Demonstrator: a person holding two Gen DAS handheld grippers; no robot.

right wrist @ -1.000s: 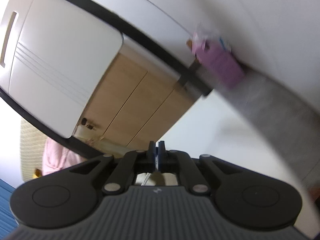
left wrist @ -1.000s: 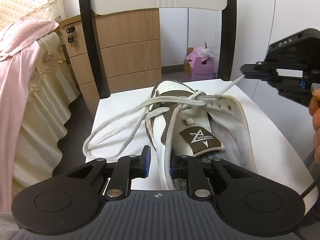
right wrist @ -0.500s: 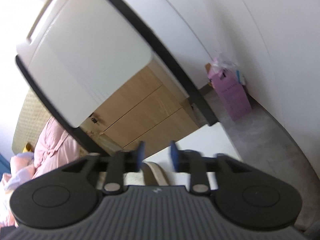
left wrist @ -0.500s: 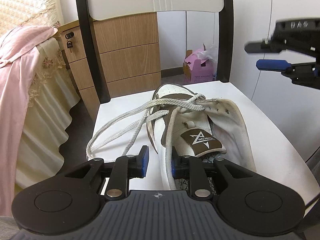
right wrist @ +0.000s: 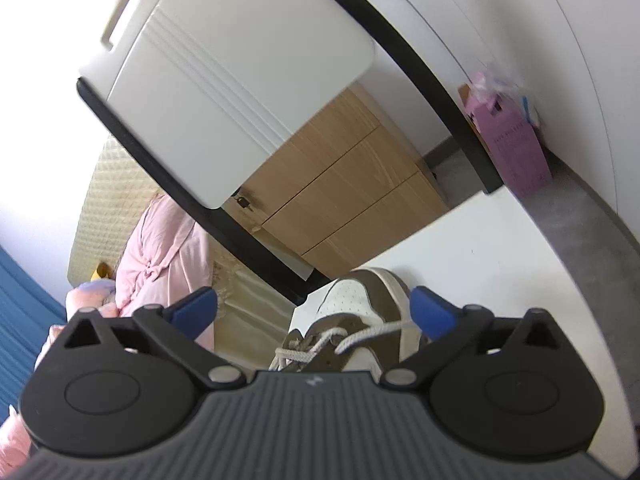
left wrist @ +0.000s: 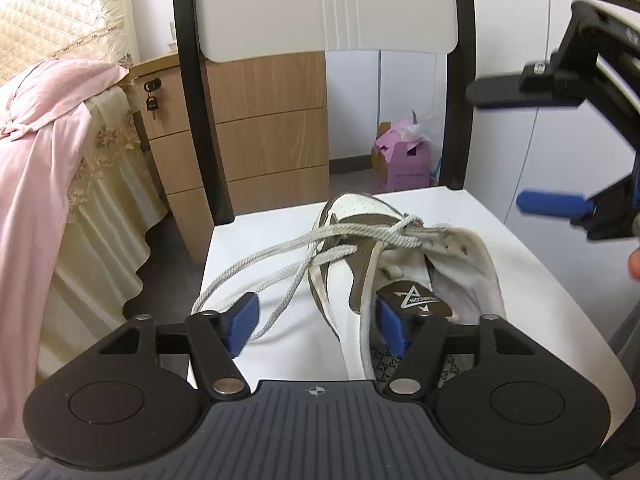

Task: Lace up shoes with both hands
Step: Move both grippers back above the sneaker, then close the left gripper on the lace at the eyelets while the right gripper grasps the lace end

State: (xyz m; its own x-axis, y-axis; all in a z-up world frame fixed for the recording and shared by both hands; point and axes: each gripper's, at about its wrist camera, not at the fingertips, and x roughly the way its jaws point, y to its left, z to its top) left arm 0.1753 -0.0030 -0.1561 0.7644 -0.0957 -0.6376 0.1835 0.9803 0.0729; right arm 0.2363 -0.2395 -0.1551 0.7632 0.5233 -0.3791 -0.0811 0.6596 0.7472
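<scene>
your left gripper, jaws just spread and gripping nothing, sits low in frame over the brown-and-white leather sneaker on the white chair seat, its loose white woven laces trailing lower left, nearer than your wide-open, empty right gripper at upper right.
</scene>
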